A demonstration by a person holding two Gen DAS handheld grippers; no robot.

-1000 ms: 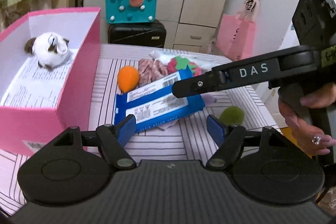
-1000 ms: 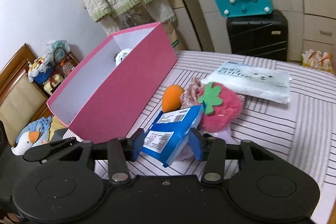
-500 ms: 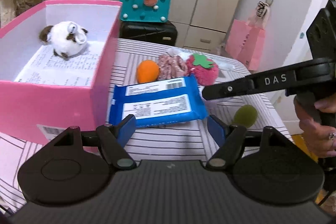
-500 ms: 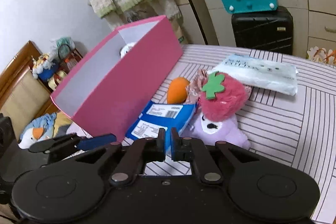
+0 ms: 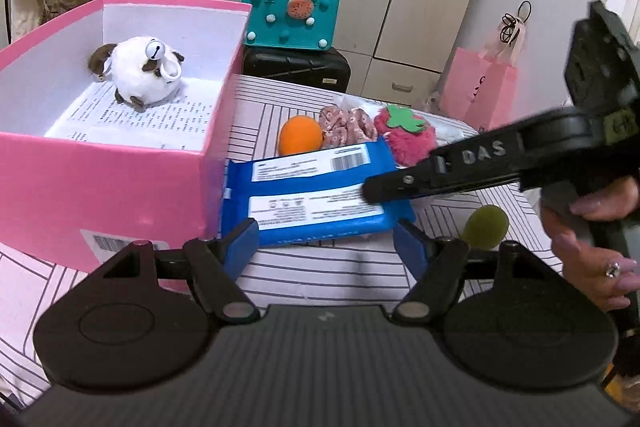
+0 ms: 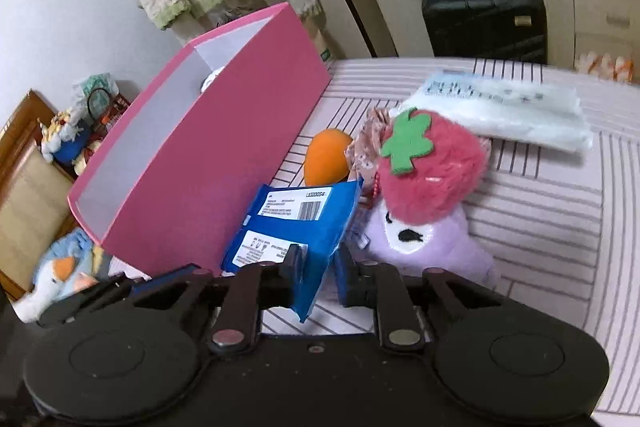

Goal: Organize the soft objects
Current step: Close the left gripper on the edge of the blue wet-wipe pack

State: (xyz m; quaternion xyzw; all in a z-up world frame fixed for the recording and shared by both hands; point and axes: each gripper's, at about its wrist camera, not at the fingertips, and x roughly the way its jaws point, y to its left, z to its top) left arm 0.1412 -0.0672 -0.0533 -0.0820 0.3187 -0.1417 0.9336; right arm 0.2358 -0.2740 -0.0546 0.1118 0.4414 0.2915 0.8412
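A blue wipes pack (image 5: 316,199) is held at its right end by my right gripper (image 6: 318,267), which is shut on it (image 6: 296,223) and lifts that end off the striped table. My left gripper (image 5: 326,241) is open and empty just in front of the pack. The pink box (image 5: 120,167) stands at the left with a white plush (image 5: 140,73) inside. Behind the pack lie an orange plush (image 5: 300,141), a pink floral scrunchie (image 5: 348,121), a strawberry plush (image 6: 430,175) on a purple plush (image 6: 432,247), and a green ball (image 5: 486,227).
A pale tissue pack (image 6: 508,111) lies at the table's far side. A teal bag (image 5: 292,15) on a black suitcase (image 5: 296,67) and a pink paper bag (image 5: 478,91) stand beyond the table. A duck plush (image 6: 60,275) lies past the table's left edge.
My right gripper had shut on the pack's right end by half a second ago, and now holds it tilted up. The left gripper has drawn back and swung left toward the box.
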